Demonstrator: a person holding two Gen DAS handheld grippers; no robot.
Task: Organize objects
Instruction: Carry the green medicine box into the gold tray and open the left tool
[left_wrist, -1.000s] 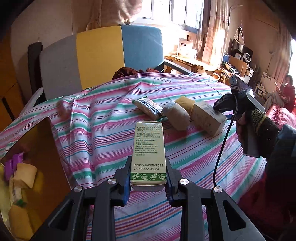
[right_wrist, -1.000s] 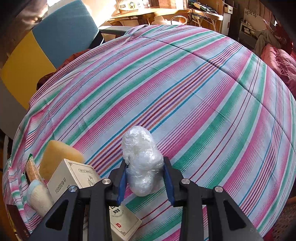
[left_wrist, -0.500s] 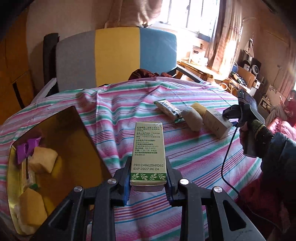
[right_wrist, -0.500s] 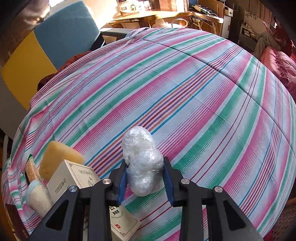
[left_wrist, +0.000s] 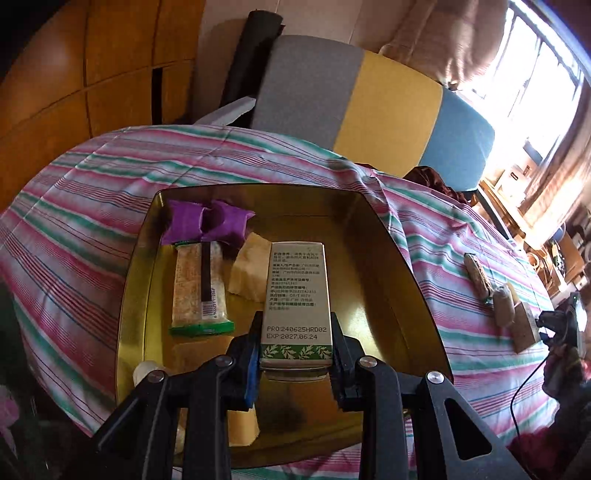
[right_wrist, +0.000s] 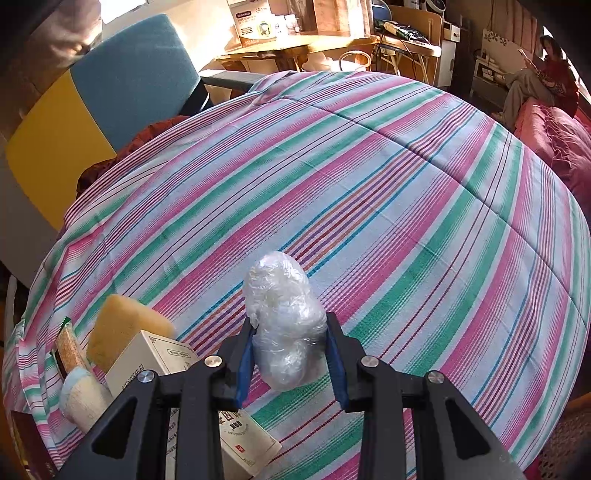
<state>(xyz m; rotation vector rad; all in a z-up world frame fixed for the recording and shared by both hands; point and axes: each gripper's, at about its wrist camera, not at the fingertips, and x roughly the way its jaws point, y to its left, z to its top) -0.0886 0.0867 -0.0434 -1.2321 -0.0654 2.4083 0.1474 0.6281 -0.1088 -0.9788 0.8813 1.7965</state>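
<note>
Left gripper (left_wrist: 295, 354) clamps the box (left_wrist: 297, 295) by its long sides, poised over the tray's (left_wrist: 406, 266) open right half, beside the snack bar (left_wrist: 199, 291) and sponge (left_wrist: 249, 273). The box looks light and stiff, so side faces grip well. Right gripper (right_wrist: 290, 362) pinches the wrapped bundle (right_wrist: 284, 317) above the tabletop (right_wrist: 406, 206), well away from the tray; it looks soft, slippery, best held mid-body.

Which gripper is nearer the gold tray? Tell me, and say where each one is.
Left. The left gripper holds the green box over the gold tray. The right gripper holds a plastic-wrapped bundle over the striped cloth; no tray shows there.
</note>
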